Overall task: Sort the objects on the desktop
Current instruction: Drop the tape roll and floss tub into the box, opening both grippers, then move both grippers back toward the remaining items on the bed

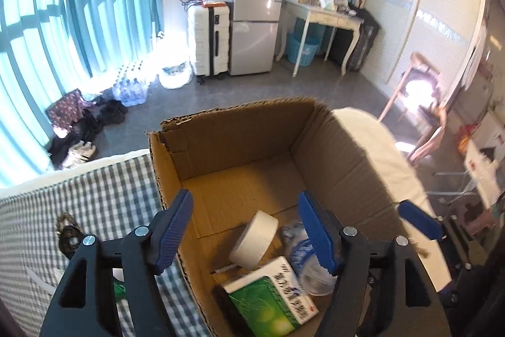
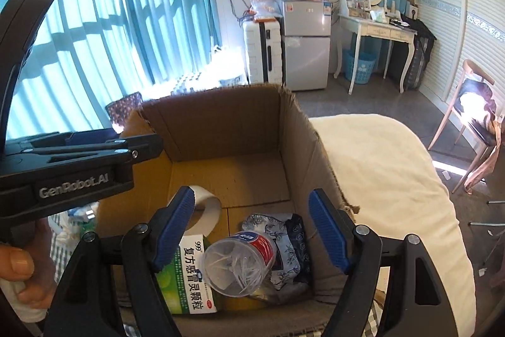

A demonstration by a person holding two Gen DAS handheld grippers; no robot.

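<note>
Grippers: your left gripper (image 1: 246,229) and right gripper (image 2: 252,229) both stood spread and empty above the box (image 1: 221,147).
Contents: roll (image 1: 254,239), carton (image 2: 186,273), bottle (image 2: 240,264) and pouch (image 2: 284,236) lay crowded at the box's near wall.
Position: box sat on the bed, between checked cloth (image 1: 104,204) and white blanket (image 2: 378,179).
Risk: soft bedding; a knock on the torn rim could tip or shift the box.
Risk: your grippers hung close together and could clash.
Room: far half of the box floor was bare; white blanket was clear.
</note>
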